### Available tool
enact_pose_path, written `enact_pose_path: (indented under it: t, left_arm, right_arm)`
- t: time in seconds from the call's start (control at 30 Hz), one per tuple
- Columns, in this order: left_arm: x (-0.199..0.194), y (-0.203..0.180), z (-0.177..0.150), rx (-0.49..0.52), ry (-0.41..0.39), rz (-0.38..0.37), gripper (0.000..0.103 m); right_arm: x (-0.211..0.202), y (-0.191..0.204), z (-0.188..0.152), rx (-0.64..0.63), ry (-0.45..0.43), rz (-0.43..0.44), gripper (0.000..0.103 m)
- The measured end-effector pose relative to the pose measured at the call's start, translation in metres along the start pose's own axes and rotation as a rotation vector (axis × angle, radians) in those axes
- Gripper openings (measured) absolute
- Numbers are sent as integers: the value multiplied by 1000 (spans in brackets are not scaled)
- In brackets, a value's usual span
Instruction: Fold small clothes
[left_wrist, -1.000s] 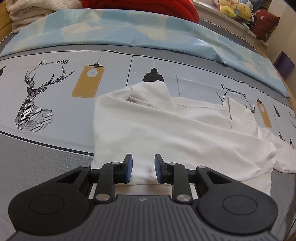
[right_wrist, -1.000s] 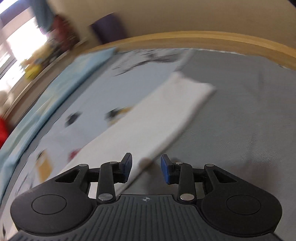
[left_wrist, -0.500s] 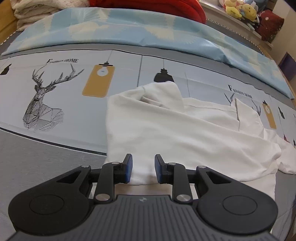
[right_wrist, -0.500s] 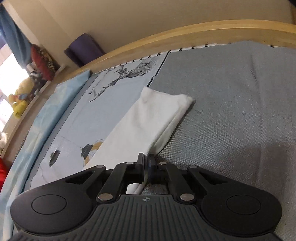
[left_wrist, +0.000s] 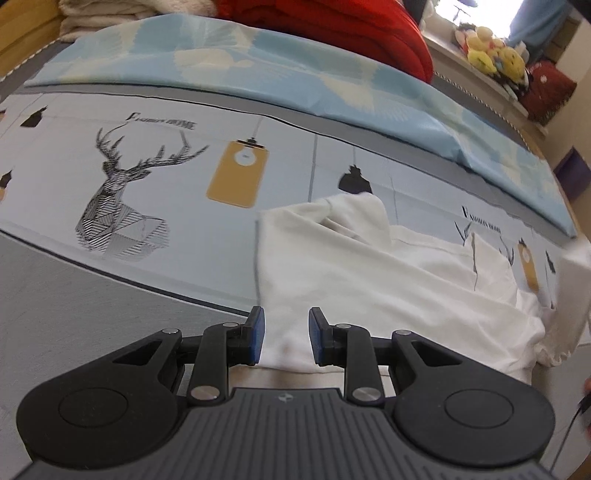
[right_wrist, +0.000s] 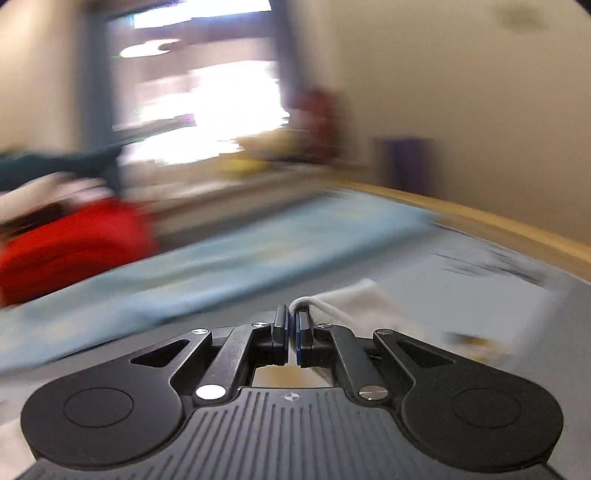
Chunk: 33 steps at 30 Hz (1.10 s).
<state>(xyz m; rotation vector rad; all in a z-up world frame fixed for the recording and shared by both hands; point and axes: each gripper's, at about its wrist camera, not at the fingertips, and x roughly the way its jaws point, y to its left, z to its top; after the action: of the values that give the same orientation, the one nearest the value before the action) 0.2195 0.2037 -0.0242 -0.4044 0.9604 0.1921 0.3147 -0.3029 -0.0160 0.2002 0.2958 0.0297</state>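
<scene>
On the left, the left gripper (left_wrist: 284, 334) hangs over the near hem of the white garment (left_wrist: 369, 280), its blue fingers (left_wrist: 256, 334) parted, with cloth lying between them but not pinched. The garment lies spread on the printed bed sheet (left_wrist: 147, 177); beside a second ago this view has slid sideways, the deer print sitting nearer the middle now. At the right edge of the same view a white sleeve (left_wrist: 570, 280) stands lifted and blurred, where before the cloth there lay flat. The right gripper (right_wrist: 291, 325), whose fingers stood apart over that sleeve a second ago, is now closed on a fold of its white fabric (right_wrist: 351, 299) and has swung up, the room streaking past. I judge the sleeve fold is under way, carried inward across the body, the left gripper placed to steady the hem
</scene>
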Motion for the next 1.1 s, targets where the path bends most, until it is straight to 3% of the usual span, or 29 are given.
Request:
enact_pose_path:
  t: [0.13, 0.2, 0.27, 0.37, 0.47, 0.53, 0.6, 0.67, 0.77, 0.83, 1.1]
  left_arm:
    - [-6, 18, 5, -61, -4, -15, 28]
    - [-7, 23, 6, -79, 3, -25, 28]
    - [-5, 24, 5, -93, 14, -37, 28]
    - [0, 26, 4, -109, 24, -52, 28]
    - [6, 27, 5, -135, 19, -70, 28]
    - [14, 25, 3, -155, 21, -86, 28]
    - [27, 19, 0, -169, 28, -112, 28]
    - [39, 13, -3, -175, 52, -113, 28]
    - [52, 3, -6, -180, 49, -135, 28]
    - [63, -3, -8, -175, 62, -123, 28]
    - [104, -15, -12, -162, 116, -97, 28]
  right_arm:
    - [-27, 122, -37, -136, 80, 381, 3]
    - [-29, 167, -71, -164, 255, 540, 4]
    - [-24, 195, -106, -182, 494, 589, 4]
    - [-36, 207, -124, -217, 648, 576, 4]
    - [-56, 205, -109, -283, 692, 488, 9]
    - [-65, 188, -91, -262, 657, 411, 19]
    - [-66, 157, -78, -157, 618, 368, 24]
    - [-67, 125, -73, -68, 573, 313, 24]
    - [-50, 89, -68, 37, 550, 132, 26]
    - [-39, 63, -59, 155, 529, 83, 26]
    - [-21, -6, -36, 374, 395, -78, 26]
